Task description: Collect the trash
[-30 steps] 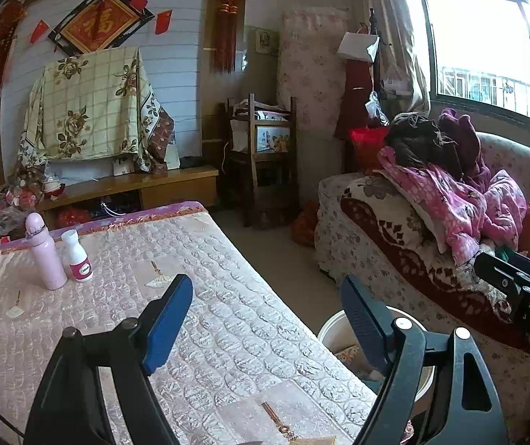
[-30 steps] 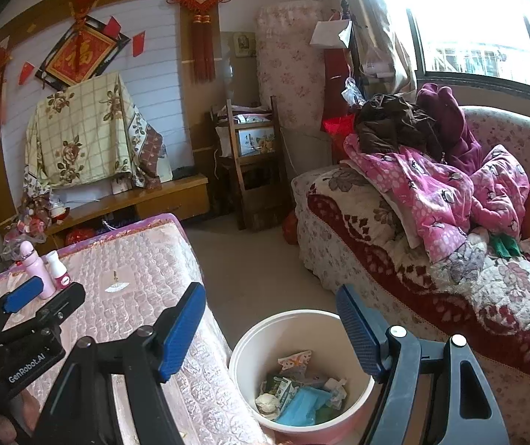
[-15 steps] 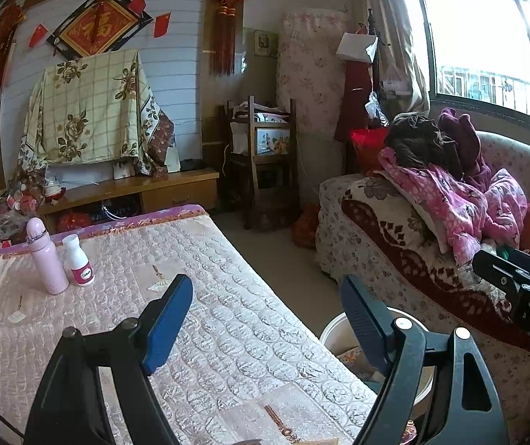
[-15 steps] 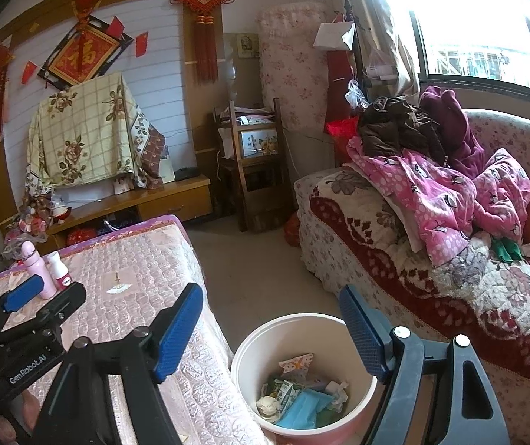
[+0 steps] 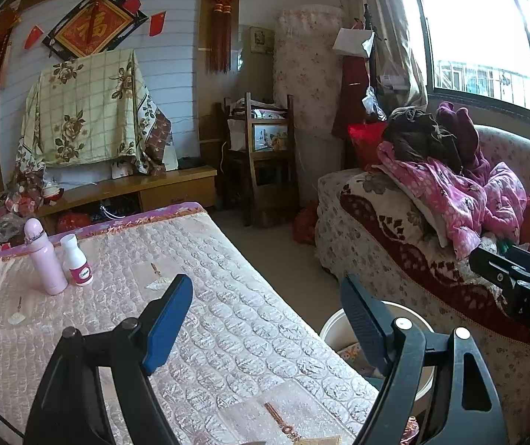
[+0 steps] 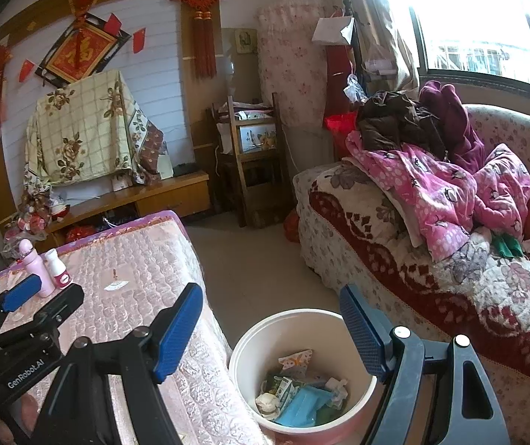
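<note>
Both claws wide open, nothing between the pads. Right claw [image 6: 270,328] held over the bin [image 6: 250,337], jaws having just eased a little wider, still empty. Left claw [image 5: 265,319] poised above the desk [image 5: 227,315], just left of the bin [image 5: 333,328] (only a slice of rim showing there, behind the right finger).

Bin standing on the floor, tight against the desk's [image 6: 142,259] near corner, with the sofa [image 6: 450,289] close on its other side. Trash [image 6: 300,396] already lying at the bottom of the bin: a blue mask, a small carton, crumpled wrappers and tissue.

Far across the desk from the bin, a pink bottle [image 5: 44,257] and a small white bottle [image 5: 75,259], upright, just beside each other. Pink clothes [image 6: 431,189] heaped on the sofa beyond the bin.
</note>
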### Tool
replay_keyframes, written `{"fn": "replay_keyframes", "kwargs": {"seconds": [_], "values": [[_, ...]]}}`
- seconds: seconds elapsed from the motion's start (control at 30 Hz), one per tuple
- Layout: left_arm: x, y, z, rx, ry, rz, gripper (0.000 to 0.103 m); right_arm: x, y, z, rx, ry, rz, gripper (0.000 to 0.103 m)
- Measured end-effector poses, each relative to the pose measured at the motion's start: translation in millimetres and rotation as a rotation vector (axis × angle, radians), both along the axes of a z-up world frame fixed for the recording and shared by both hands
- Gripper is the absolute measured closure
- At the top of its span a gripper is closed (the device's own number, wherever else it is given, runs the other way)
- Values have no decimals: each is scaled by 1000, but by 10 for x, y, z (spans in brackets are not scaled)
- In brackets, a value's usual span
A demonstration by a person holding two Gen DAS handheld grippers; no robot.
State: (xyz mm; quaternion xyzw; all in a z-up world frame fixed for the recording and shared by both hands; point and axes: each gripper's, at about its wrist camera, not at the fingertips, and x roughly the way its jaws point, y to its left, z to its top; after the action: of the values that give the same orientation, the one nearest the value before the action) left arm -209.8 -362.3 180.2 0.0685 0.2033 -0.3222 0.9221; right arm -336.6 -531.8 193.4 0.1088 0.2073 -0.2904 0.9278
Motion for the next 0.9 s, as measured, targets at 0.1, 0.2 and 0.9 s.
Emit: {"fn": "replay_keyframes", "kwargs": {"seconds": [0.1,0.2,0.9], "values": [[8,3,-10,-3,6,2,21,5,1,-20,-1,7,-1,24],[20,19,-19,-4,10,1,21,11,-4,-36,1,11,0,24],[26,-3,-82,4,22,1,21,23,-39,-97,8,20,-3,24]]}}
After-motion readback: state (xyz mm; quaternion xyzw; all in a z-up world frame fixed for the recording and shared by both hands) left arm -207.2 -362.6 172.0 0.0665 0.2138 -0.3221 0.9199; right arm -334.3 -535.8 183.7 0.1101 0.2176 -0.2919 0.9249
